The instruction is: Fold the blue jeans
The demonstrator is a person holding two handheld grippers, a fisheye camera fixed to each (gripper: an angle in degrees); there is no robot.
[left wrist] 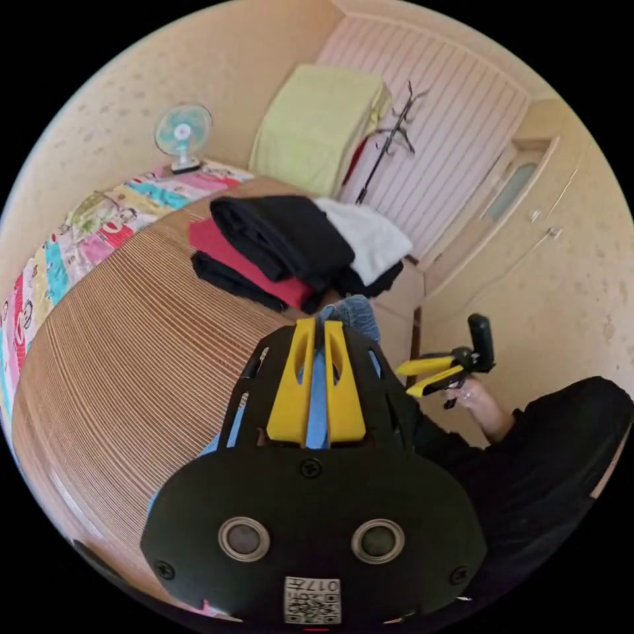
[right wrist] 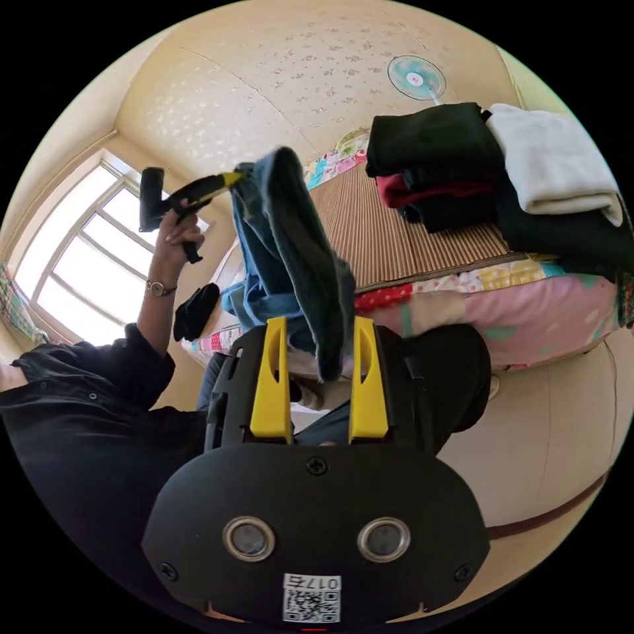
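A room with pale yellow patterned walls holds a bed [left wrist: 99,343] covered by a striped woven mat, with a bright patchwork sheet [left wrist: 59,264] showing along its far edge. A bright window [right wrist: 72,264] stands at the left of the right gripper view. On the bed's far side sits a pile of folded clothes [left wrist: 290,254] — black, red and white pieces stacked together. A yellow-green cloth [left wrist: 317,125] hangs against the slatted wall beyond it, next to a coat stand [left wrist: 389,142]. A small fan [left wrist: 183,132] stands at the far end of the bed.

A person in a black sleeve [right wrist: 79,396] holds both grippers. The blue jeans [right wrist: 290,251] hang in the air in front of the bed, dangling in a bunched fold.

In the right gripper view the left gripper [right wrist: 231,179] grips the jeans' upper edge, raised in the person's hand [right wrist: 175,231]; in its own view its jaws are narrow, closed on blue denim. The right gripper [right wrist: 319,330] has its jaws wide apart, the hanging denim dropping between them without being pinched. In the left gripper view it shows off to the right, held clear of the bed.
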